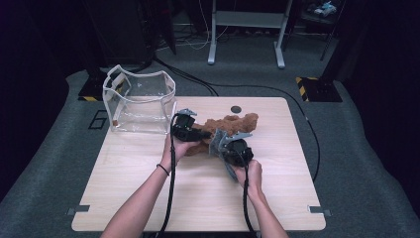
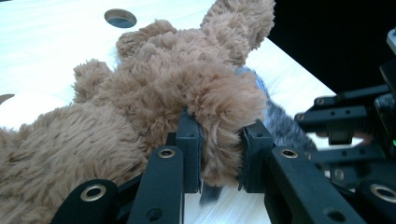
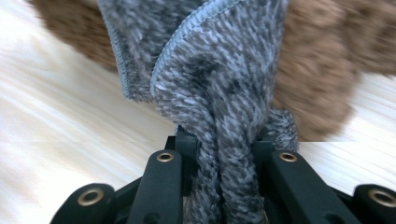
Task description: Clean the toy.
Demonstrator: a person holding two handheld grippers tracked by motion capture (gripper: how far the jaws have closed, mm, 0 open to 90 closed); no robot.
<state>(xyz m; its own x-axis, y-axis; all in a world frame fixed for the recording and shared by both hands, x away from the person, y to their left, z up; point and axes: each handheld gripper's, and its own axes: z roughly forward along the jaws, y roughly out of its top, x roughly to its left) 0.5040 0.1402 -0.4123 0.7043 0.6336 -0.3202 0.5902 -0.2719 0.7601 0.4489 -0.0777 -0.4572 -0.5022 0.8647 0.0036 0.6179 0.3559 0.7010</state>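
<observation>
A brown plush teddy bear [image 1: 233, 125] lies on the wooden table [image 1: 148, 183] near its middle. My left gripper [image 1: 200, 135] is shut on a furry limb of the teddy bear [image 2: 154, 93], whose fur bulges between the pads. A grey fuzzy cloth [image 3: 219, 79] with a stitched hem hangs bunched between the jaws of my right gripper [image 3: 223, 144], which is shut on it. The brown fur of the teddy bear [image 3: 308, 79] lies right behind the cloth. In the high view my right gripper [image 1: 220, 144] sits just right of the left one, against the bear. The grey cloth [image 2: 280, 123] shows past the bear's limb.
A clear plastic bag with white trim [image 1: 139, 100] stands open at the table's far left corner. A round cable hole [image 1: 236, 109] sits near the far edge behind the bear. Cables run across the carpet beyond the table, where a white desk frame [image 1: 246, 29] stands.
</observation>
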